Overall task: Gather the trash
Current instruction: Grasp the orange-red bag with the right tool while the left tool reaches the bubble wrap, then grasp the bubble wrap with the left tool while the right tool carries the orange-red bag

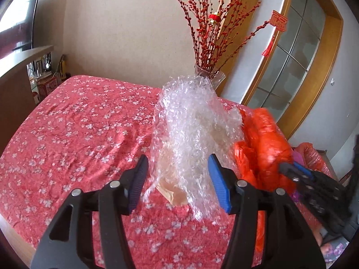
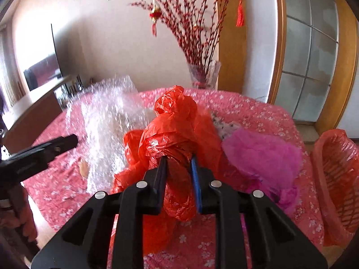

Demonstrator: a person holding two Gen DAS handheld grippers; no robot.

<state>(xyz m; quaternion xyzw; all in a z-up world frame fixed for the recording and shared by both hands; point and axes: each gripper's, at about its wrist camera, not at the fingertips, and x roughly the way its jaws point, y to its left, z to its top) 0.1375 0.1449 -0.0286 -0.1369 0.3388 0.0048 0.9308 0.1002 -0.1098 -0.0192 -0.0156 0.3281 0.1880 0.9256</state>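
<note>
A crumpled sheet of clear bubble wrap (image 1: 190,130) stands on the red floral tablecloth (image 1: 78,123), over a tan paper scrap (image 1: 172,192). My left gripper (image 1: 177,170) is open, its jaws on either side of the bubble wrap's lower part. My right gripper (image 2: 178,163) is shut on a crumpled orange plastic bag (image 2: 175,132), held just right of the bubble wrap (image 2: 107,125). The orange bag (image 1: 262,148) and right gripper (image 1: 291,170) also show in the left wrist view. A pink plastic wad (image 2: 262,154) lies right of the orange bag.
A basket lined with an orange bag (image 2: 338,179) stands off the table's right edge. A glass vase of red blossom branches (image 2: 204,74) stands behind the table's far edge. A wooden cabinet (image 1: 18,85) is at the left, a glass door (image 1: 289,67) at the right.
</note>
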